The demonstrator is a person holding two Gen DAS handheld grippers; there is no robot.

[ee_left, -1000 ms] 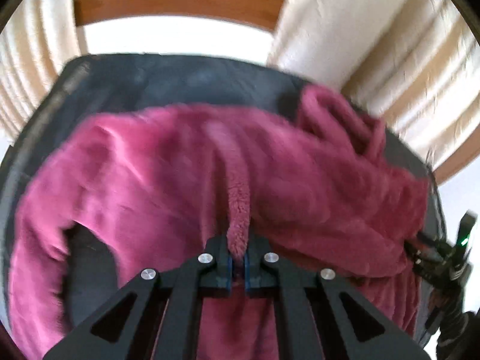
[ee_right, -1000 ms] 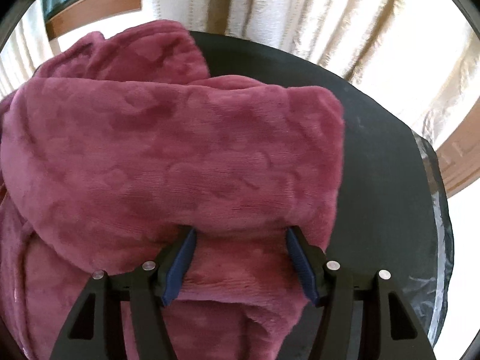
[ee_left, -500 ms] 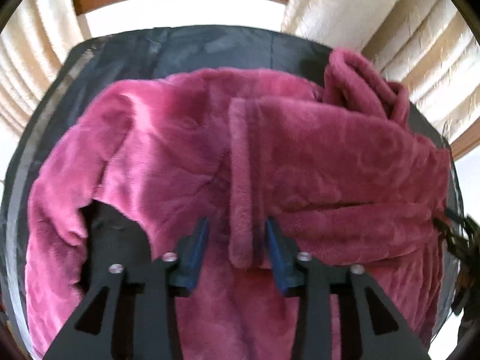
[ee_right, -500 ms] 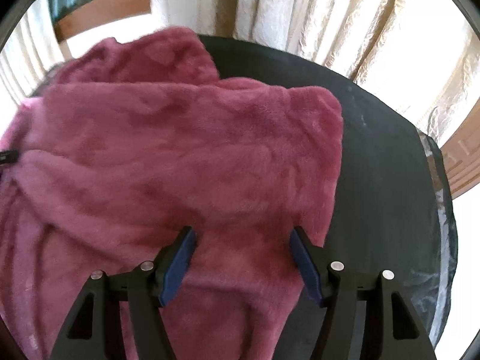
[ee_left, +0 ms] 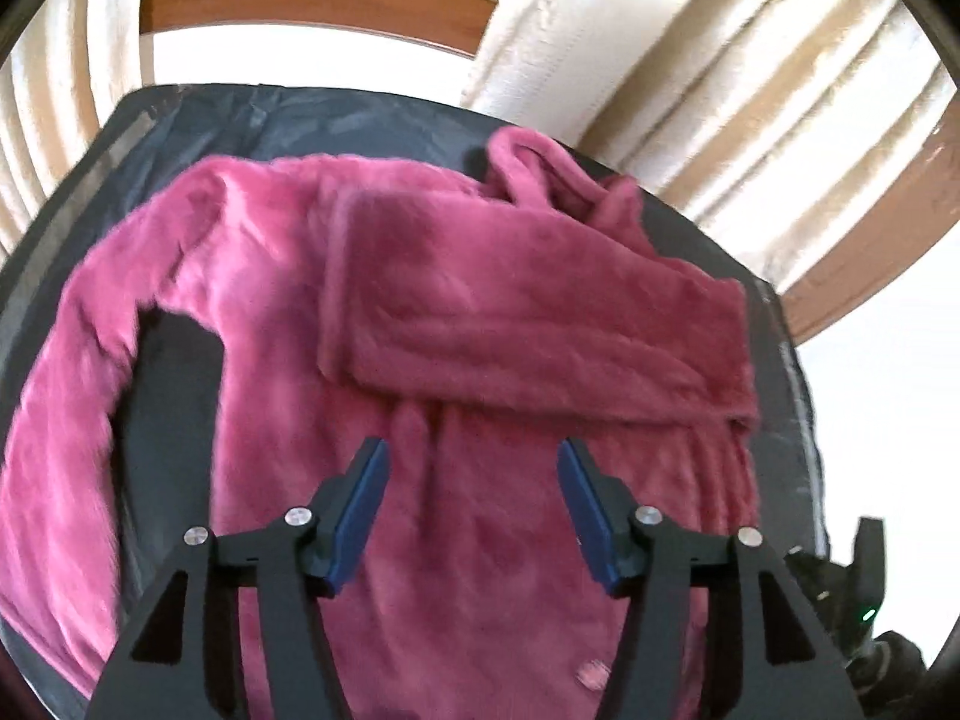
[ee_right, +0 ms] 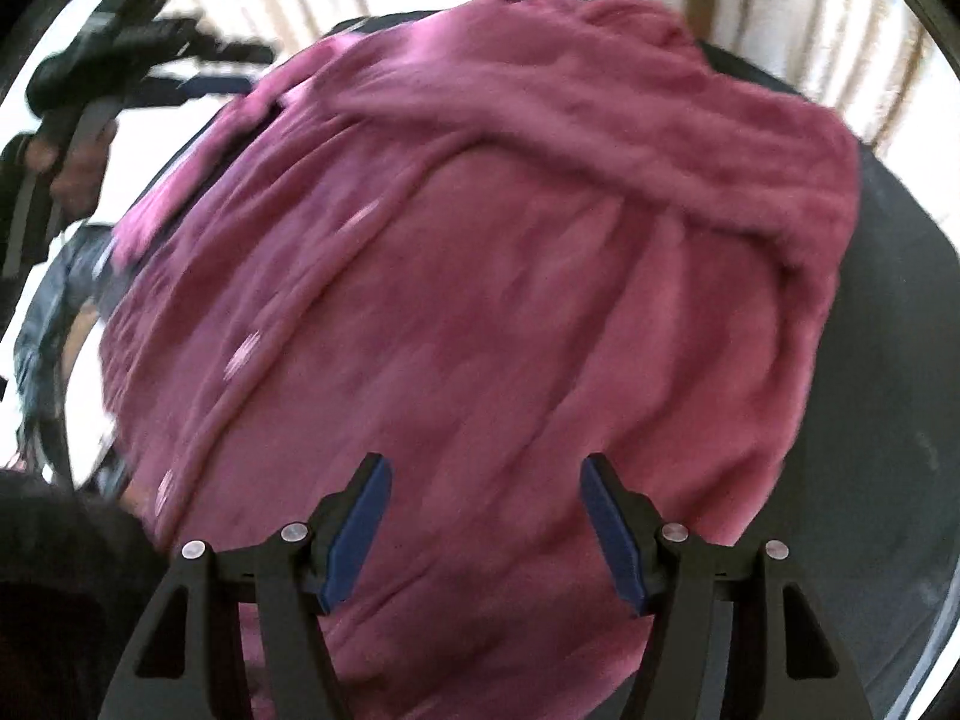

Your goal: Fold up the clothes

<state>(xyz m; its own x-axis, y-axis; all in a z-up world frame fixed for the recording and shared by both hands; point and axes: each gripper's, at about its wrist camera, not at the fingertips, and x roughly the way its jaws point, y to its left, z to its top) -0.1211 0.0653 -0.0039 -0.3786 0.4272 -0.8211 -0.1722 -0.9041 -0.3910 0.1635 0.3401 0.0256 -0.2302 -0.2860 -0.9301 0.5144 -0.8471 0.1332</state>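
Observation:
A plush magenta garment (ee_left: 456, 312) lies spread on a dark round table (ee_left: 252, 120). One sleeve (ee_left: 540, 336) is folded across its chest; the other sleeve (ee_left: 54, 408) trails down the left side. My left gripper (ee_left: 471, 498) hovers above the garment's lower body, its jaws still opening, with nothing pinched between the blue pads. In the right wrist view the same garment (ee_right: 480, 300) fills the frame, and my right gripper (ee_right: 483, 516) hangs open over its front. The left gripper (ee_right: 138, 30) shows at the upper left there, held by a hand.
Cream curtains (ee_left: 690, 72) and a wooden window frame (ee_left: 312, 0) stand behind the table. A bare strip of dark table (ee_right: 888, 360) lies right of the garment. The right gripper (ee_left: 864, 576) peeks in at the lower right of the left wrist view.
My left gripper has let go of the sleeve cuff, which now lies folded across the chest, and has pulled back. My right gripper has drawn back and swung toward the garment's lower front.

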